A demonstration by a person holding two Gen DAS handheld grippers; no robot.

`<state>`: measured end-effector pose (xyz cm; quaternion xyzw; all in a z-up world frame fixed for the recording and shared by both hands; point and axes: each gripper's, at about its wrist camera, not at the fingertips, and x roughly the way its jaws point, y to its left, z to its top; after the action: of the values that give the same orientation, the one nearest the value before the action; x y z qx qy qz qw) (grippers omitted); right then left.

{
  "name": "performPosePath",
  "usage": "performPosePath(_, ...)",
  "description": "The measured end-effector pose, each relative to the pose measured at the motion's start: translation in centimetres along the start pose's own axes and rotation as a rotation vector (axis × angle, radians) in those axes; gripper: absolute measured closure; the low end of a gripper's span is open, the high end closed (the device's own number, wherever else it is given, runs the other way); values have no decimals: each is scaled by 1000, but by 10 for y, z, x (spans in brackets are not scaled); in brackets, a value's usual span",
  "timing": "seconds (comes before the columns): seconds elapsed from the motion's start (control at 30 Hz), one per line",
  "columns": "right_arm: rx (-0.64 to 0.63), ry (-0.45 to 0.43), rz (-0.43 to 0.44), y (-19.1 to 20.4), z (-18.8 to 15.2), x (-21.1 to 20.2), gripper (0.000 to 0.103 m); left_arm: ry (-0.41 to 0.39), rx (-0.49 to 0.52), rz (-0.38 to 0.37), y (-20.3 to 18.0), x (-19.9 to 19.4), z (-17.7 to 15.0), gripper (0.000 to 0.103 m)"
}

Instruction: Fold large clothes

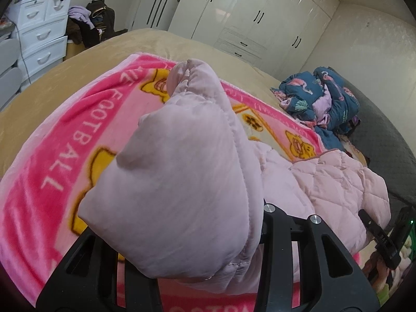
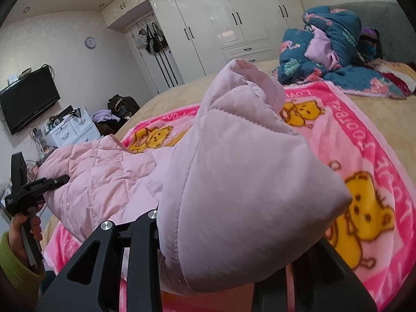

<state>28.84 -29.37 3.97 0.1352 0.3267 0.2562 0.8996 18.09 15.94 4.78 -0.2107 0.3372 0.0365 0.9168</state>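
A pale pink quilted jacket [image 1: 338, 182] lies on a pink bear-print blanket [image 1: 52, 156] on the bed. My left gripper [image 1: 208, 254] is shut on a bunched fold of the jacket [image 1: 182, 182], lifted above the blanket; its fingertips are hidden by the fabric. My right gripper [image 2: 215, 247] is shut on another bunched fold of the jacket [image 2: 247, 195], also raised. The jacket's quilted body [image 2: 104, 176] sags between them. The right gripper shows at the right edge of the left wrist view [image 1: 384, 241], and the left one at the left edge of the right wrist view [image 2: 28, 192].
A beige bedspread [image 1: 65, 83] covers the bed. A blue flamingo-print quilt [image 1: 325, 98] is heaped near the grey headboard [image 1: 384, 135]. White wardrobes [image 1: 260, 13] line the far wall. A white drawer unit [image 1: 41, 33], piled clothes [image 1: 88, 23] and a TV [image 2: 28, 104] stand beyond the foot.
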Motion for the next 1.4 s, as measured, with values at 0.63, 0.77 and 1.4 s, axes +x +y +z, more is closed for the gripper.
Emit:
performPosePath(0.63,318,184,-106,-59,-60,22,40,46,-17,93,25,10,-40,63)
performPosePath(0.77,352,200,-129,-62,-67,14,23,48,-16,94,28,8,-44,59)
performPosePath(1.4,213,29,-244,-42,-66,-83,4,5,-11,116,34,-37,-61,19)
